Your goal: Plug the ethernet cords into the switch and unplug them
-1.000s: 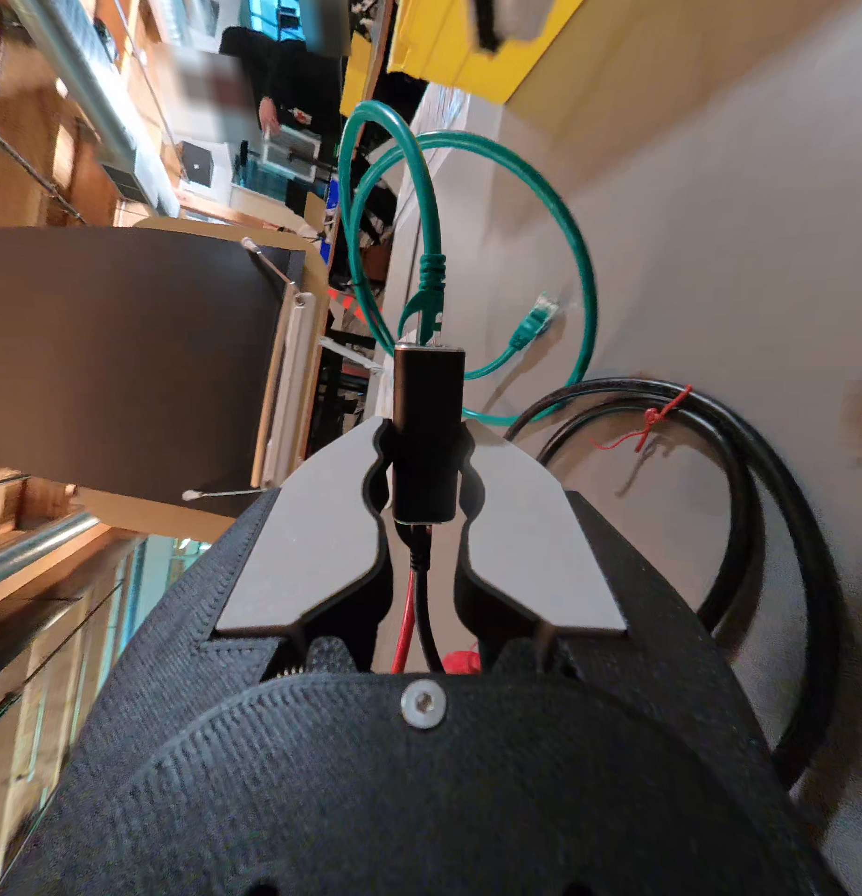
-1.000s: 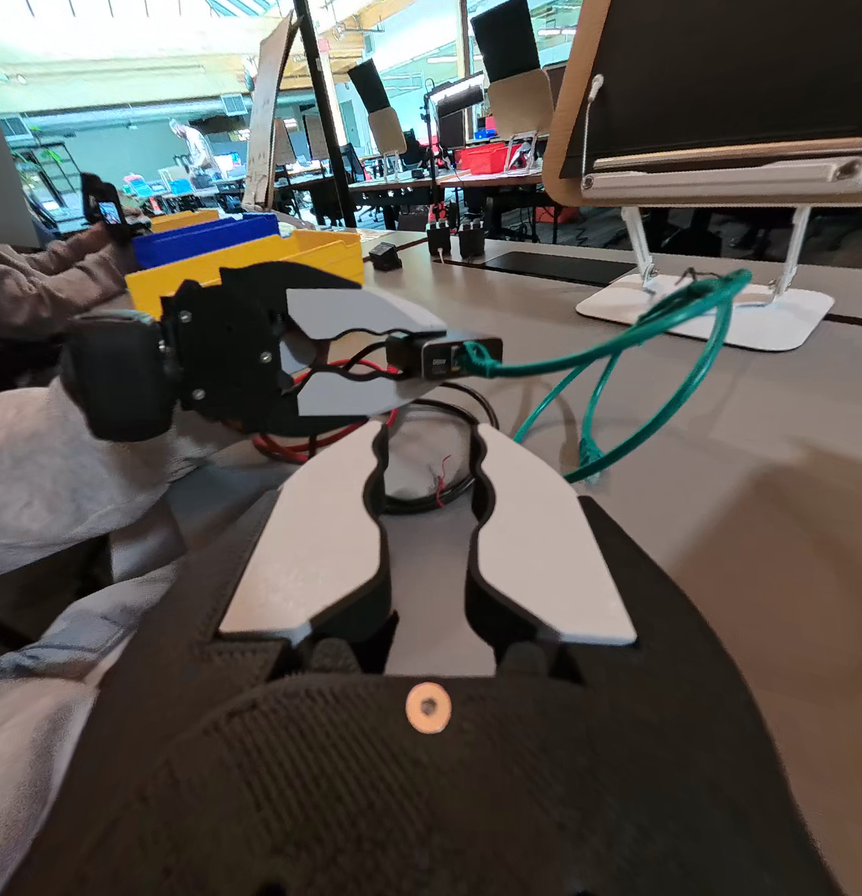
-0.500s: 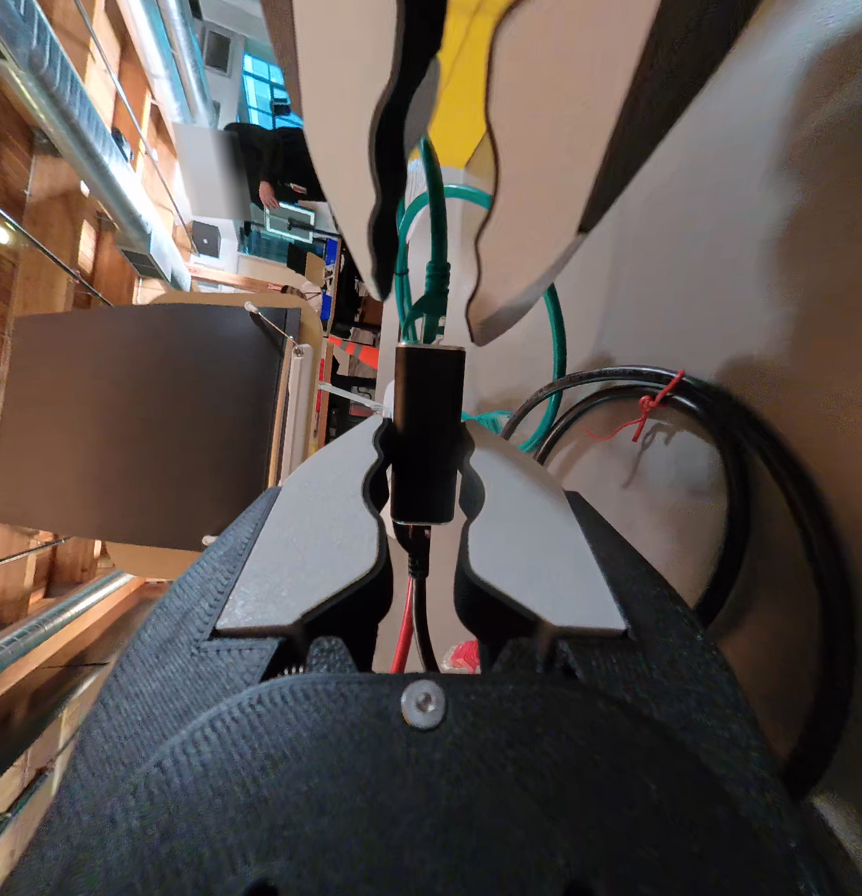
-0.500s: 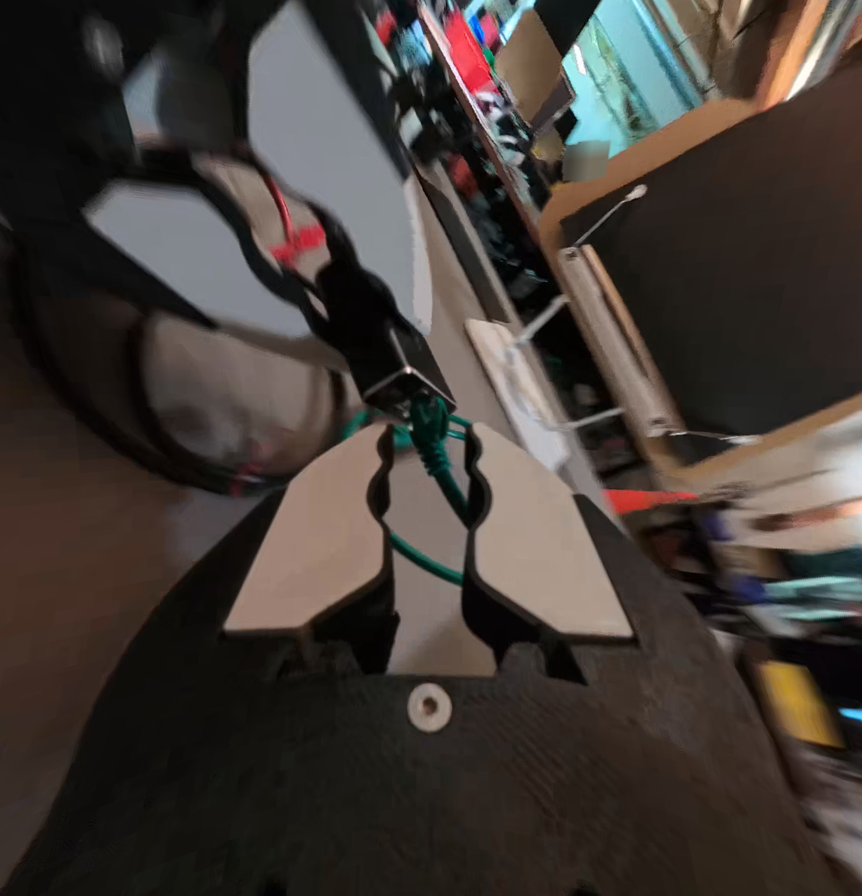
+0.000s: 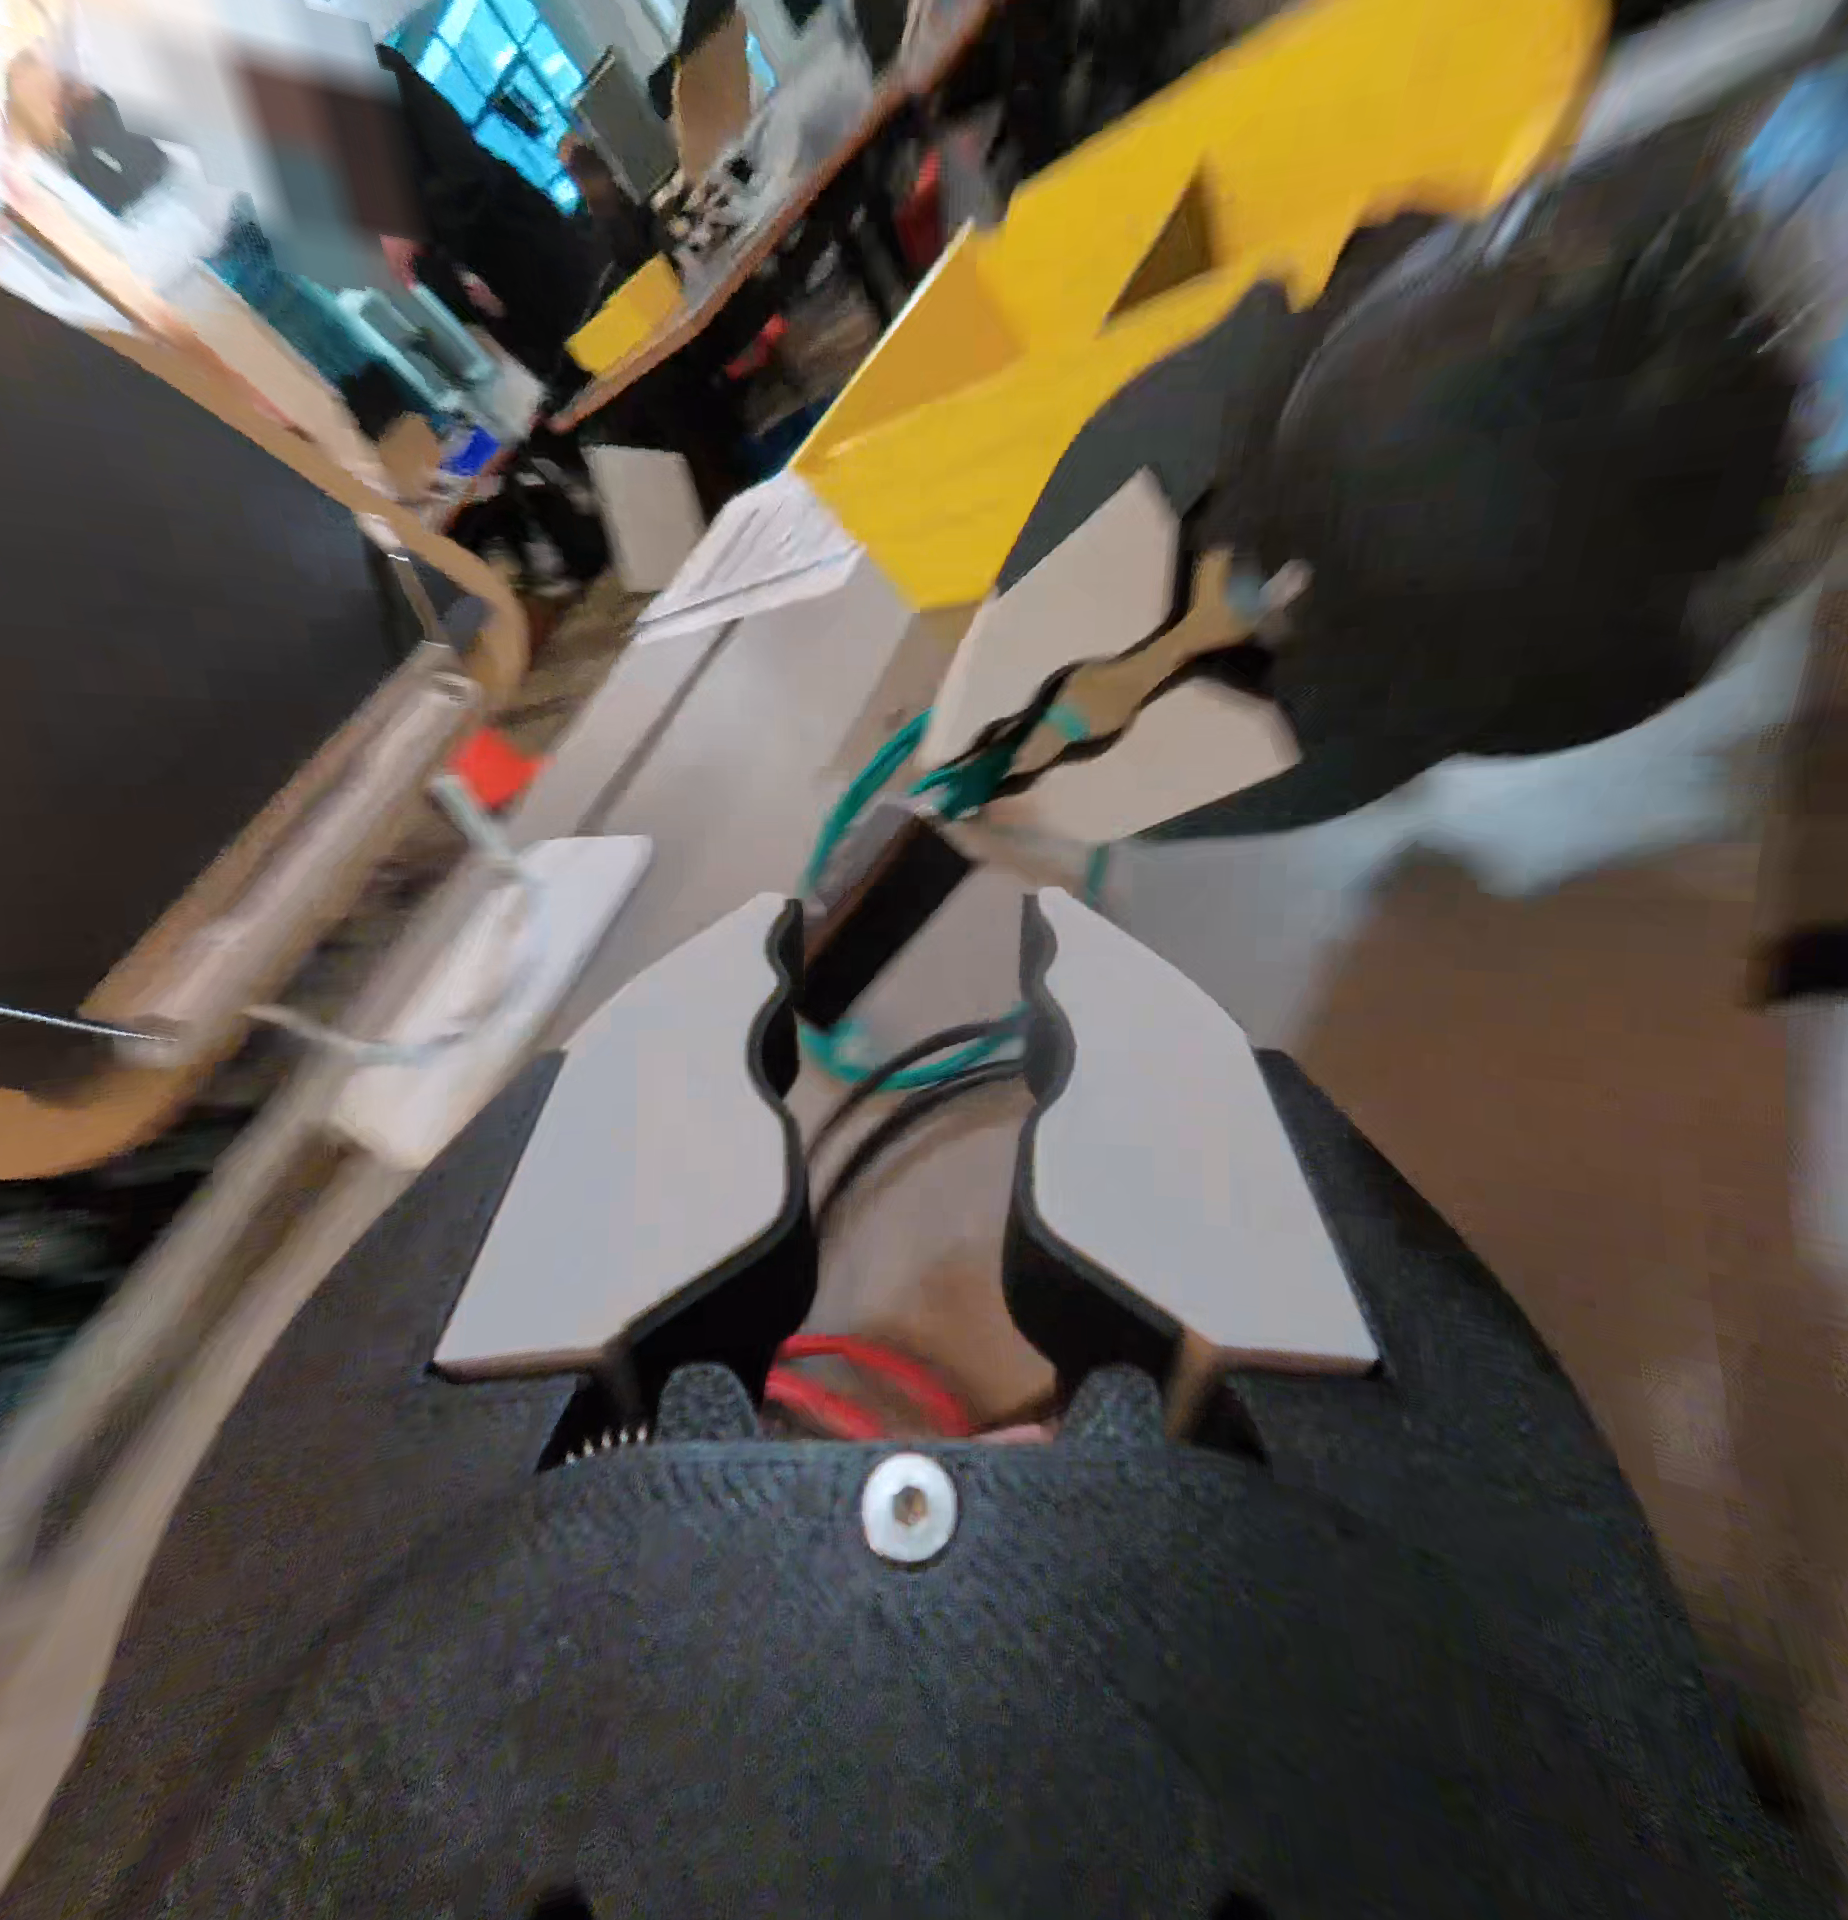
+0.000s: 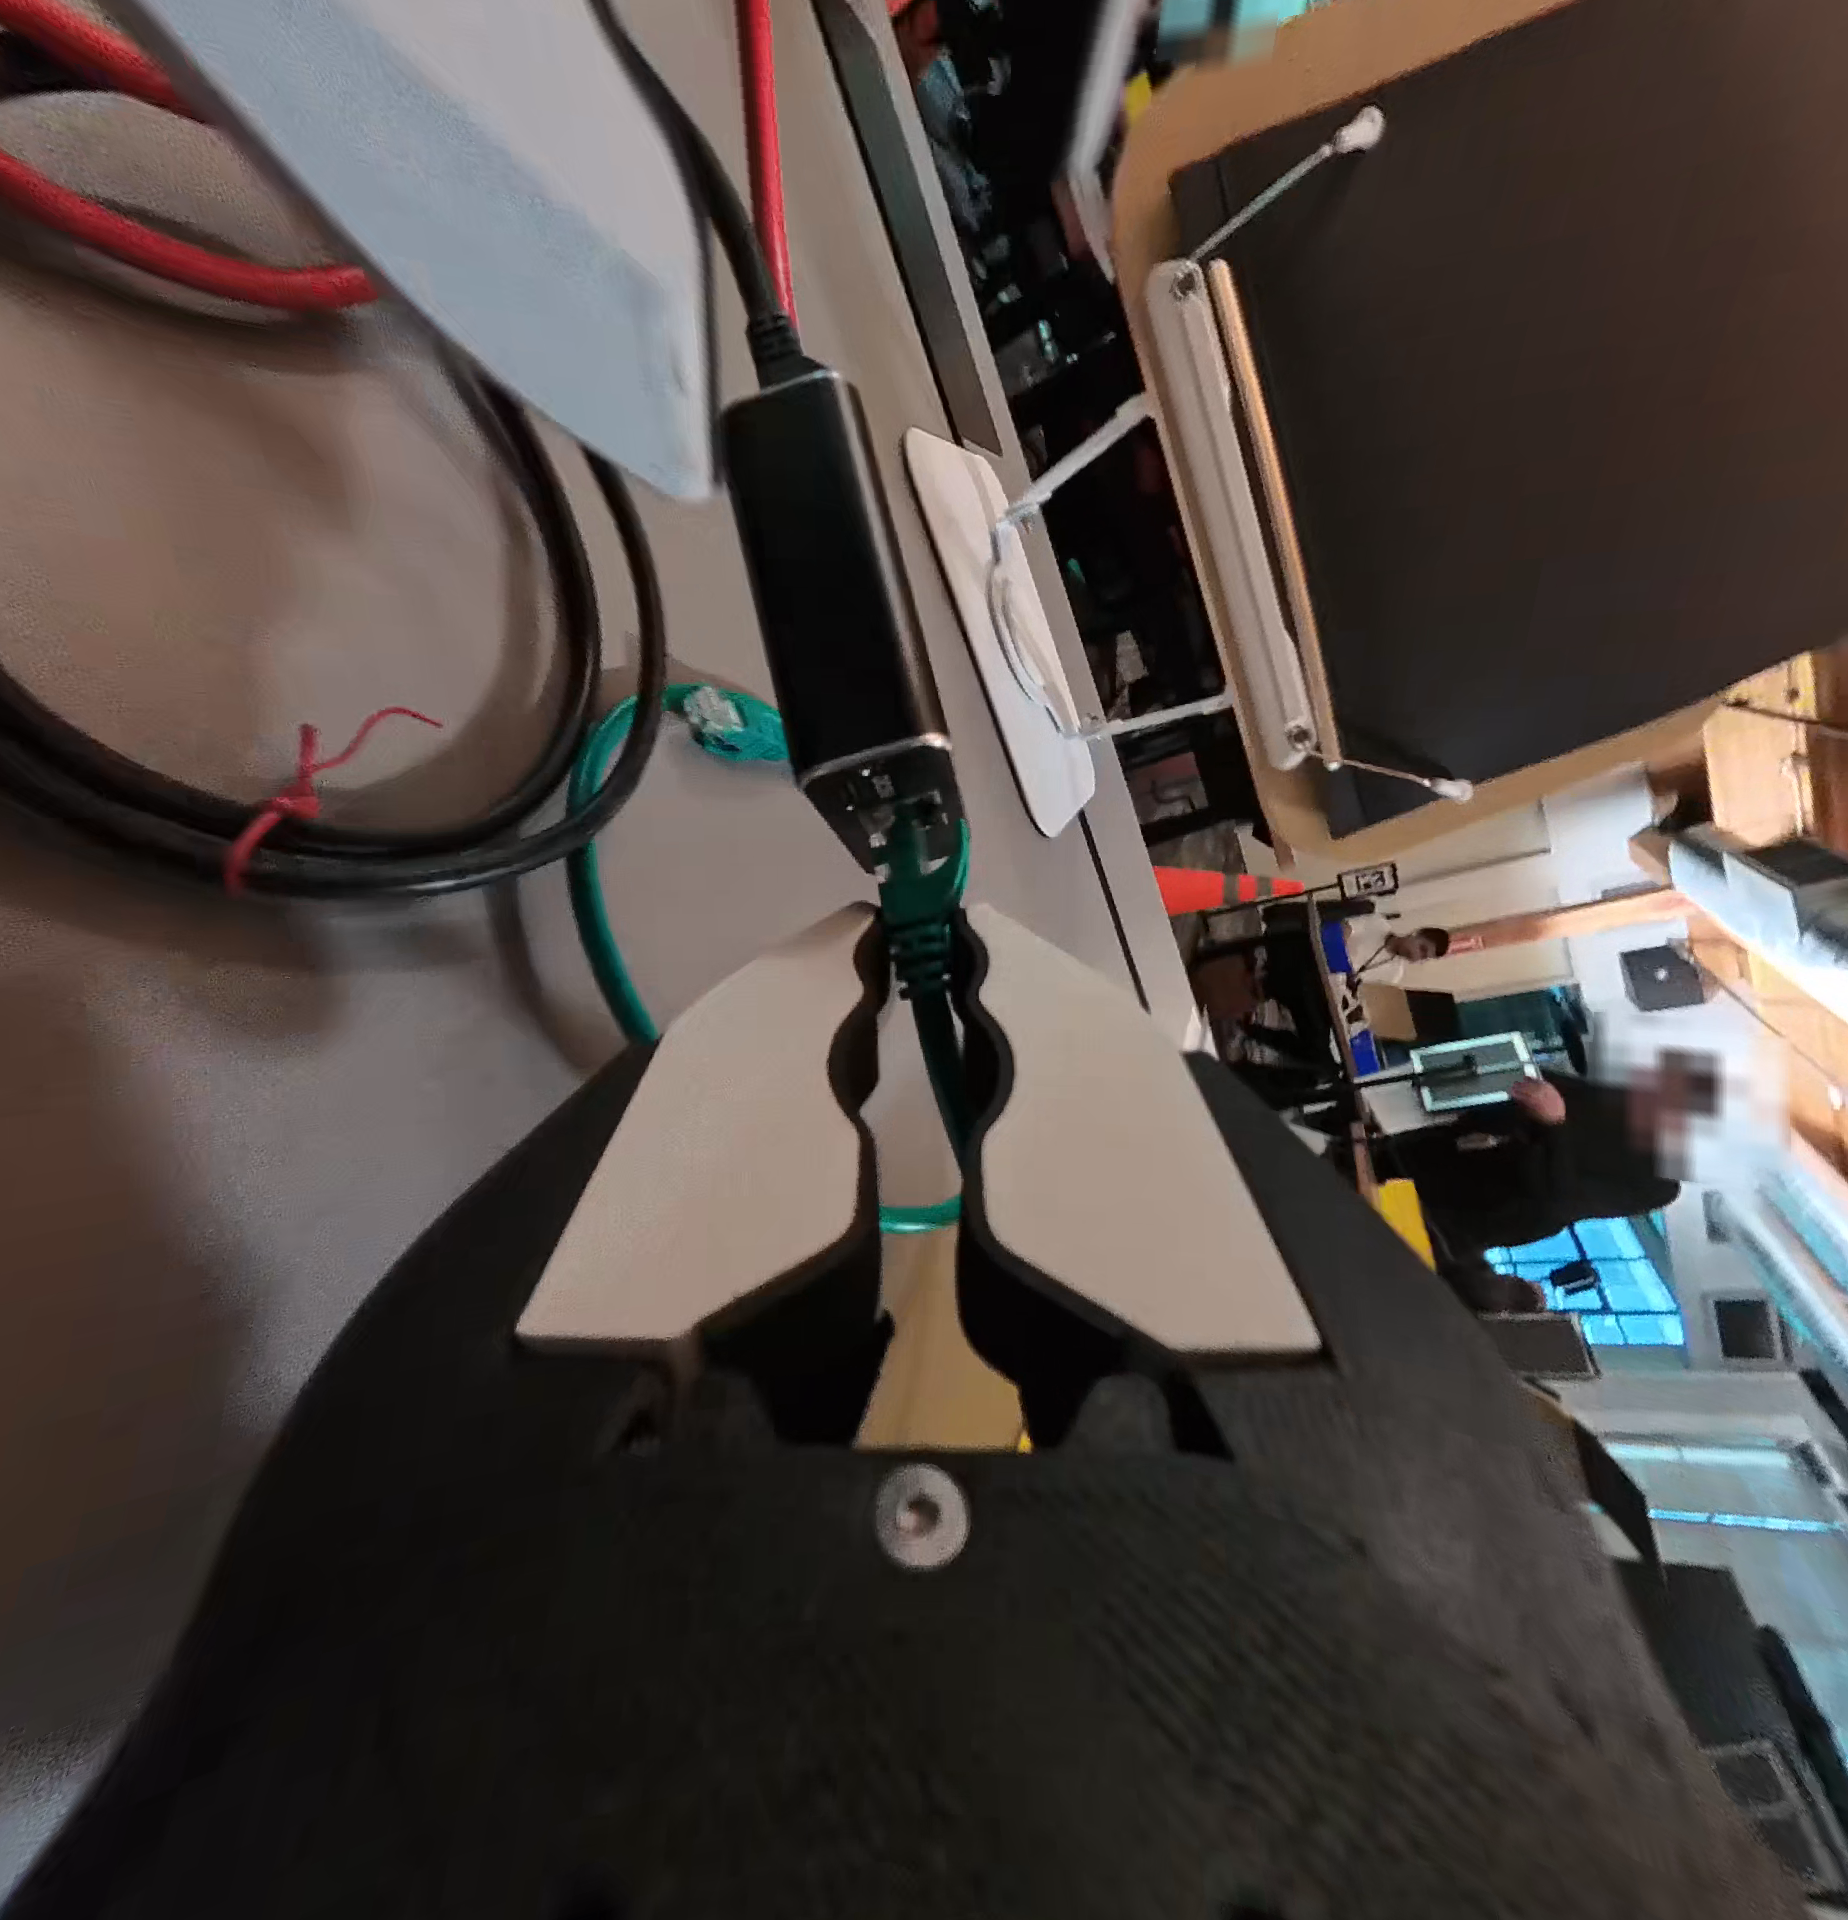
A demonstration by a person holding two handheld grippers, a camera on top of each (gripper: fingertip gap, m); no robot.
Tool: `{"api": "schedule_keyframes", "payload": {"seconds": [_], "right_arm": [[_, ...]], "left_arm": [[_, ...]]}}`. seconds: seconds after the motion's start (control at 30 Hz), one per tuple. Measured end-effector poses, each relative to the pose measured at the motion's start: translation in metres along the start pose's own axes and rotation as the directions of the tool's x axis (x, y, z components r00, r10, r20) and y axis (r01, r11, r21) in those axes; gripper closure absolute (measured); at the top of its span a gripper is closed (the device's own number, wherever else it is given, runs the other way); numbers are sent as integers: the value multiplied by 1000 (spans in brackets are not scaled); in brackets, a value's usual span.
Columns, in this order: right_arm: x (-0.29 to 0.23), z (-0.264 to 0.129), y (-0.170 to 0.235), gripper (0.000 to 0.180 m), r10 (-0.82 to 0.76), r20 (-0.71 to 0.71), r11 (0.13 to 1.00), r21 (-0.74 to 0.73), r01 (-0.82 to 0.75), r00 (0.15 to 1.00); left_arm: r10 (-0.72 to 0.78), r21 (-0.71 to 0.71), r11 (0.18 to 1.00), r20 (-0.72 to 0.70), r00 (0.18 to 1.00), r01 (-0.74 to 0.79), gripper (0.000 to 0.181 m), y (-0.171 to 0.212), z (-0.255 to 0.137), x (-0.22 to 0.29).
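The left wrist view is motion-blurred: beyond the black switch (image 5: pixel 878 925), the green cord (image 5: pixel 858 790) smears. In the right wrist view, that cord's boot (image 6: pixel 922 914) is partly hidden between the jaws, and black cables (image 6: pixel 546 582) beside the switch run off the frame's left edge.

Grey table (image 6: pixel 203 1039), black cable coil (image 6: pixel 546 831) (red-tied), white stand base (image 6: pixel 1013 644)
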State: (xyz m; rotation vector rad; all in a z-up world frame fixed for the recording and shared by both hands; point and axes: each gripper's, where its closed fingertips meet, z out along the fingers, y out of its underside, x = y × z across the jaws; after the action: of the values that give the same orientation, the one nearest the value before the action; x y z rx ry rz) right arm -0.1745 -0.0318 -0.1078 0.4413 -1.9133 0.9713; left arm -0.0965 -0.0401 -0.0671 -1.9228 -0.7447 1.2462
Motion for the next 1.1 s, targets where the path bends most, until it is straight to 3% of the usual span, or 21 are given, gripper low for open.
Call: {"api": "schedule_keyframes", "payload": {"seconds": [0.07, 0.1, 0.17, 0.23, 0.27, 0.33, 0.4, 0.5, 0.63, 0.67, 0.77, 0.83, 0.9, 0.93, 1.0, 1.1], "right_arm": [[7, -1, -1, 169, 29, -37, 1000, -5, -29, 999], [10, -2, -2, 169, 41, -53, 999, -4, -41, 998], [14, -5, -8, 169, 67, -86, 998, 7, -67, 994], [18, -10, -18, 168, 128, -111, 992, 29, -126, 985], [18, -12, -25, 168, 167, -109, 986, 42, -163, 980], [13, -15, -38, 168, 177, -101, 983, 67, -171, 979], [2, -18, -52, 169, 97, -103, 992, 90, -88, 990], [-15, -20, -68, 168, -46, -123, 993, 107, 59, 991], [-44, -28, -92, 167, -175, -72, 955, 231, 187, 982], [-49, -31, -96, 167, -225, -83, 935, 263, 239, 971], [-55, -33, -96, 165, -296, -116, 910, 266, 317, 948], [-60, -29, -90, 163, -175, -3, 949, 267, 170, 985], [-68, -29, -87, 148, 61, 224, 958, 260, -120, 973], [-72, -34, -91, 144, 203, 381, 917, 249, -311, 902], [-62, -49, -103, 135, 426, 622, 734, 187, -653, 657], [-27, -57, -104, 131, 560, 758, 434, 77, -898, 336]], "left_arm": [[-306, 95, 940, -181, 935, 326, 152, -12, -7, 26], [-463, 106, 857, -270, 844, 504, 157, -15, -8, 35], [-705, 58, 610, -416, 574, 791, 169, -10, -4, 42], [-817, 16, 319, -502, 283, 948, 166, -1, -1, 28], [-826, 29, 190, -535, 176, 981, 166, 3, -3, 16], [-833, 70, 39, -549, 72, 997, 153, 14, -8, -6], [-820, 79, -19, -571, 30, 997, 123, 18, -13, -18], [-787, 60, -124, -614, -62, 990, 110, 23, -20, -31], [-750, -51, -202, -634, -188, 978, 122, 38, -18, -25], [-732, -75, -232, -643, -225, 970, 139, 41, -19, -24], [-710, -84, -231, -667, -226, 969, 151, 43, -20, -23], [-720, -34, -209, -671, -177, 977, 154, 47, -21, -28], [-710, -27, -208, -684, -170, 978, 154, 49, -25, -33], [-713, -23, -207, -681, -167, 978, 155, 51, -25, -35], [-719, -5, -206, -677, -155, 978, 156, 54, -26, -38], [-742, 14, -170, -659, -118, 985, 156, 53, -24, -36]]}}
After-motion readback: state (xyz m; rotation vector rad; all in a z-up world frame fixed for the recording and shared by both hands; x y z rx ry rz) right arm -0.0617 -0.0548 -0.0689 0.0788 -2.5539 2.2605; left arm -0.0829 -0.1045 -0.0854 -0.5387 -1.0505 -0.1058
